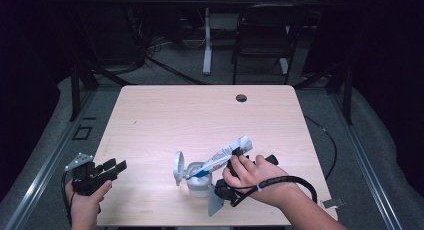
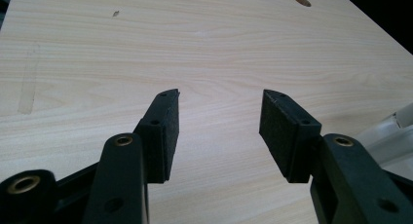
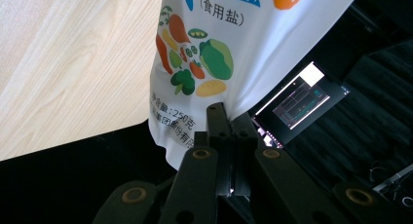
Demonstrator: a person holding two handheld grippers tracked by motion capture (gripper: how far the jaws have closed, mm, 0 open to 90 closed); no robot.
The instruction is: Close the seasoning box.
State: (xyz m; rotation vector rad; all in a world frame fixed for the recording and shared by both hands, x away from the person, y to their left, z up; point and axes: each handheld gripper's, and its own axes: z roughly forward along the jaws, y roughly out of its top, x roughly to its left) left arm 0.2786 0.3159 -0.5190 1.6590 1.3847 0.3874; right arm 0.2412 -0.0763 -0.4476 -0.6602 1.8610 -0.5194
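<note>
Left gripper (image 1: 111, 169) rests idle at the table's (image 1: 165, 115) near-left edge, jaws apart, empty. Centre: open jar (image 1: 198, 180), lid hinged aside. Right gripper (image 3: 228, 118) pinches the salt bag (image 1: 225, 156), tilted mouth-down into the jar, apparently for pouring.

I see white salt bag (image 1: 227, 154), vegetable print, tilted mouth-down into open white jar (image 1: 198, 180), near table's front edge.

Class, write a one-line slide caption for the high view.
Right gripper tips a white printed salt bag into an open white jar; left gripper waits open.
</note>
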